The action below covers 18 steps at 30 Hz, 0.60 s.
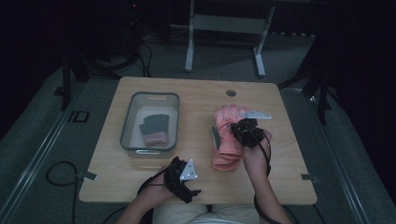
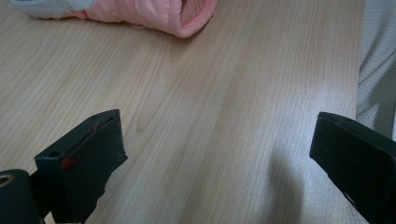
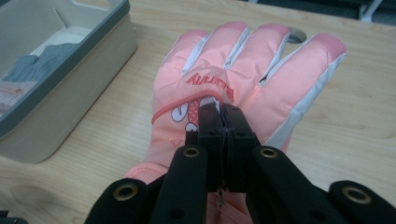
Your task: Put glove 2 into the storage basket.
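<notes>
Dark room with grey floor surrounds a pale wood-grain table. At its left stands a grey-rimmed translucent bin holding a grey knit glove with pink cuff. Centre-right lies the padded pink ski glove, flat, fingers pointing away. Right gripper bears on the glove's back, jaws pressed together, possibly pinching fabric. Left gripper hovers low near the front edge, jaws spread wide, holding nothing.
</notes>
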Each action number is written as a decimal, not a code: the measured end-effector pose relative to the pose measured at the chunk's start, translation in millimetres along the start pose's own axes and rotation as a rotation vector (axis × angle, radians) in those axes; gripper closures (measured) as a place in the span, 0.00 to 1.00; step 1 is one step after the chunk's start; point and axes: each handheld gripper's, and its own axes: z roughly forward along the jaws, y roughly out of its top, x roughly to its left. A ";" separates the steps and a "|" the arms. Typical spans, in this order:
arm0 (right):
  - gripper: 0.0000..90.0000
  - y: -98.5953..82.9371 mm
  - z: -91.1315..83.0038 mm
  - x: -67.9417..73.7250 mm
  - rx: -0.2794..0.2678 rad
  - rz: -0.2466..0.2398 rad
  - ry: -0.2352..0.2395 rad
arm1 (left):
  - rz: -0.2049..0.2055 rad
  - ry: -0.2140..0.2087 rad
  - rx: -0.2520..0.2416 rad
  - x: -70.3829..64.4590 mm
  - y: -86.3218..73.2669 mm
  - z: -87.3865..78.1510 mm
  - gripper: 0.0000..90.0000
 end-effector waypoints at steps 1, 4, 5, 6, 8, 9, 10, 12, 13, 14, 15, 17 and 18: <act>0.98 -1.8 1.4 0.6 0.004 0.005 0.005 | 0.000 0.000 -0.003 0.4 0.4 -0.6 0.03; 0.98 -6.7 6.7 2.6 0.030 0.007 0.004 | 0.000 0.002 -0.008 0.6 1.1 -1.4 0.03; 0.98 -8.3 8.6 2.8 0.036 0.011 0.006 | 0.000 0.003 -0.005 0.4 1.2 -1.4 0.03; 0.98 -9.9 10.6 3.3 0.040 0.010 0.006 | 0.000 0.002 -0.004 0.4 1.2 -1.2 0.03; 0.98 -13.3 16.0 2.9 0.050 0.024 0.017 | -0.002 -0.004 -0.003 0.2 1.0 -0.6 0.03; 0.98 -14.9 19.0 2.9 0.058 0.029 0.018 | -0.001 -0.004 0.000 0.0 1.1 -0.2 0.03; 0.98 -16.5 21.9 2.9 0.064 0.030 0.014 | 0.003 -0.003 0.004 -0.3 1.3 0.2 0.03; 0.98 -19.0 26.4 3.5 0.078 0.034 0.010 | 0.002 -0.005 0.001 -0.8 1.5 0.5 0.03; 0.98 -20.3 29.2 3.6 0.083 0.034 0.006 | 0.003 -0.005 0.002 -0.7 1.5 0.6 0.03; 0.98 -20.8 30.6 3.6 0.090 0.036 0.005 | 0.004 -0.004 0.004 -0.7 1.4 0.8 0.03; 0.98 -21.4 32.2 3.7 0.093 0.038 0.004 | 0.003 -0.006 0.004 -0.8 1.2 1.0 0.03; 0.98 -22.8 36.4 4.5 0.099 0.040 0.000 | 0.004 -0.004 0.006 -0.7 1.2 1.1 0.03; 0.98 -22.8 36.4 4.5 0.099 0.040 0.000 | 0.003 -0.005 0.004 -0.7 1.2 1.0 0.03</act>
